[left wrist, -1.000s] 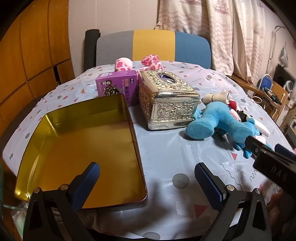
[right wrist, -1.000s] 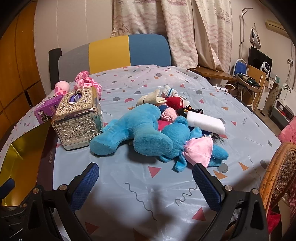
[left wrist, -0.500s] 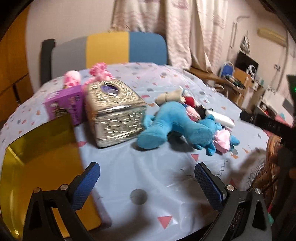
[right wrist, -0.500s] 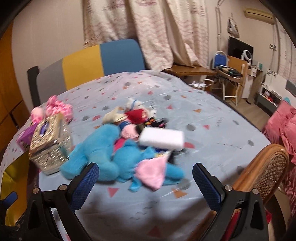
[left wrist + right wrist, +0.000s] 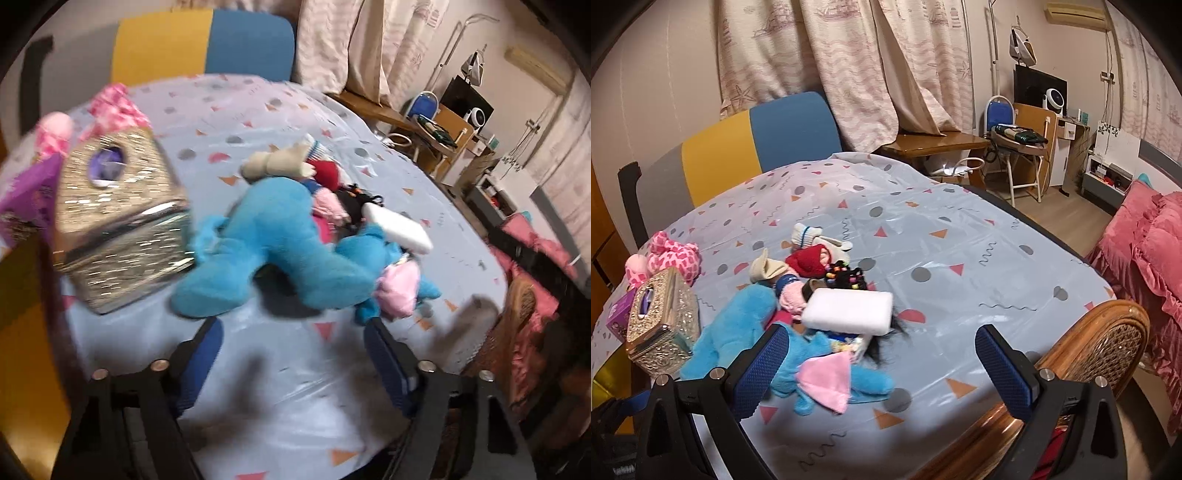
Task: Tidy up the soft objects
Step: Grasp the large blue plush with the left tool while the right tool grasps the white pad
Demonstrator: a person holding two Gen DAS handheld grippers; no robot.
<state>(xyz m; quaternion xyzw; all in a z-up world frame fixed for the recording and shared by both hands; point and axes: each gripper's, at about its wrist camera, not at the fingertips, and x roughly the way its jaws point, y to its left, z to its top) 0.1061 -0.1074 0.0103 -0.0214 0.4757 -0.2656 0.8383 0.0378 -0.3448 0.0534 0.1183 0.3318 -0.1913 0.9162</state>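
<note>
Left-wrist view: my left tongs [image 5: 293,352], jaws just narrowed yet clasping nothing, hang above bare tablecloth [image 5: 280,398], the blue plush [image 5: 280,251] just ahead and the tissue box [image 5: 118,225] ahead-left. My right tongs [image 5: 881,363] gape empty, the white sponge [image 5: 847,312] atop the toy pile beyond their left pad.

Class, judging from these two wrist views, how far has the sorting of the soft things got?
Nothing looks sorted: the blue plush, white sponge and pink cloth lie piled on the table. Both grippers, left just narrowing and right, hold nothing. All is left.
</note>
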